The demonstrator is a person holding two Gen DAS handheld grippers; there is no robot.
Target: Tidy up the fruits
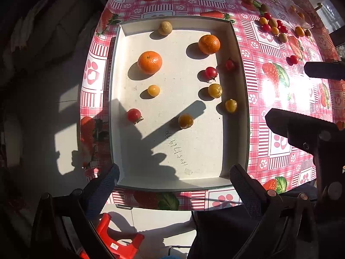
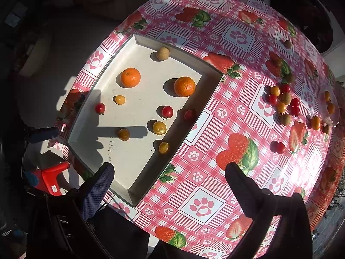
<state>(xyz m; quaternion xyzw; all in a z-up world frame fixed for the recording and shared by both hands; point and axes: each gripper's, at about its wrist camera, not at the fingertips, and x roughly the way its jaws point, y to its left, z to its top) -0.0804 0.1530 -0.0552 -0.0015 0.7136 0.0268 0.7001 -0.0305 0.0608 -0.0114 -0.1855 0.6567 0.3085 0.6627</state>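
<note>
Both hand-held grippers, left (image 1: 174, 172) and right (image 2: 169, 172), were wide open, holding nothing. Some fruit lay in the tray (image 2: 138, 196) ahead; a pile (image 2: 282, 101) waited beyond on the table (image 2: 215, 172).

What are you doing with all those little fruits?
Sorting fruit. A person holds two grippers, the left gripper and right gripper, both open and empty right now. The white tray already holds two oranges and several small tomatoes. A pile of fruit waits on the tablecloth.

Oranges (image 1: 149, 62), tomatoes (image 1: 134, 115) in tray (image 1: 237, 86)
</note>
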